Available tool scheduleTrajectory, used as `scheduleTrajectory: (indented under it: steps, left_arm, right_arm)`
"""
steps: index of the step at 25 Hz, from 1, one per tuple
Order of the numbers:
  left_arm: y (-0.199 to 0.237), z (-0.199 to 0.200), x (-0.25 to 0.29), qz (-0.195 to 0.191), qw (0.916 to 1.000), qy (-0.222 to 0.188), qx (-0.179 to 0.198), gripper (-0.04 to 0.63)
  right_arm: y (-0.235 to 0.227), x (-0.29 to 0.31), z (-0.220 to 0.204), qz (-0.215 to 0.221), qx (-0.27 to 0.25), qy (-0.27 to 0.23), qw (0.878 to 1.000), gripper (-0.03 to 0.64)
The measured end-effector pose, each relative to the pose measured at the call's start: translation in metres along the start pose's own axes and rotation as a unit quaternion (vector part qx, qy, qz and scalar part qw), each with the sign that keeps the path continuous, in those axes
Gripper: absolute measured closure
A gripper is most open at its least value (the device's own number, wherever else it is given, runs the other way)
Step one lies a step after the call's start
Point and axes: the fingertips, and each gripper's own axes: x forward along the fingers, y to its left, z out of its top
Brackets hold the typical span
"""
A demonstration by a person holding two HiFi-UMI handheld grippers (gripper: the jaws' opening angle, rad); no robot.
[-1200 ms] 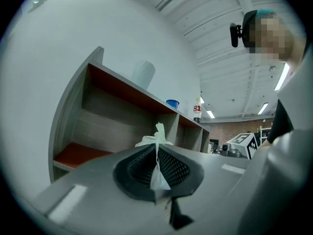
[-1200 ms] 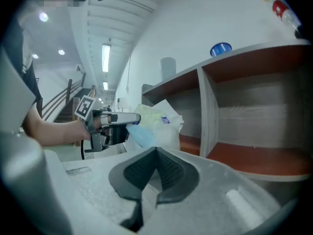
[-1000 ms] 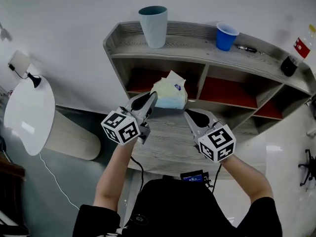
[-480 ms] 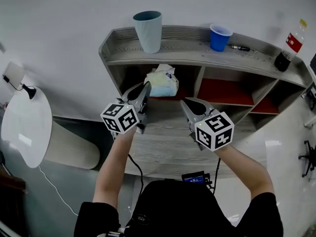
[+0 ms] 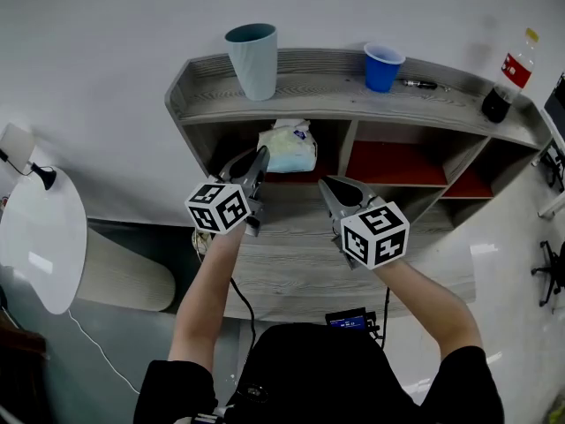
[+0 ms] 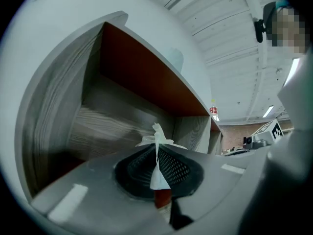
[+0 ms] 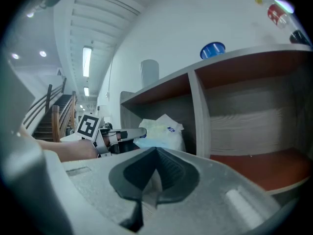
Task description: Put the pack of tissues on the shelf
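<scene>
Tissue pack (image 5: 290,147), pinched by its wrapper in the left gripper (image 5: 261,155), should settle flat inside the shelf cubby (image 5: 225,140) ahead before release.

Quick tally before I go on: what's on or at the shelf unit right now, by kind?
Cups: 2, a pale teal cup and a blue cup
Bottles: 1, a cola bottle
Pens: 1, a dark pen
Tissue packs: 1, the pack of tissues, held at the shelf by the left gripper
Total: 5

Black short-sleeved shirt (image 5: 305,369)
</scene>
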Motion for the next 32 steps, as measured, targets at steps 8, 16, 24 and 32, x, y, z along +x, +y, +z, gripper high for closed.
scheduleTrajectory:
  steps: [8,16,24,32]
  left_arm:
    - [0.001,-0.018,0.003,0.019,0.9968,0.032,0.071,0.586]
    - [0.001,-0.035,0.001,0.036,0.9890,0.077,0.121,0.585]
    - [0.011,-0.032,0.007,0.074,0.9825,0.094,0.143,0.586]
    - [0.011,-0.040,0.003,0.079,0.9784,0.115,0.152,0.577]
  right_arm:
    - [-0.003,0.003,-0.010,-0.004,0.015,0.006,1.000,0.614]
    - [-0.002,0.003,-0.014,-0.001,0.021,0.010,1.000,0.614]
    - [-0.005,0.002,-0.011,-0.002,0.025,0.005,1.000,0.614]
    - [-0.014,-0.002,-0.012,-0.009,0.028,0.004,1.000,0.614]
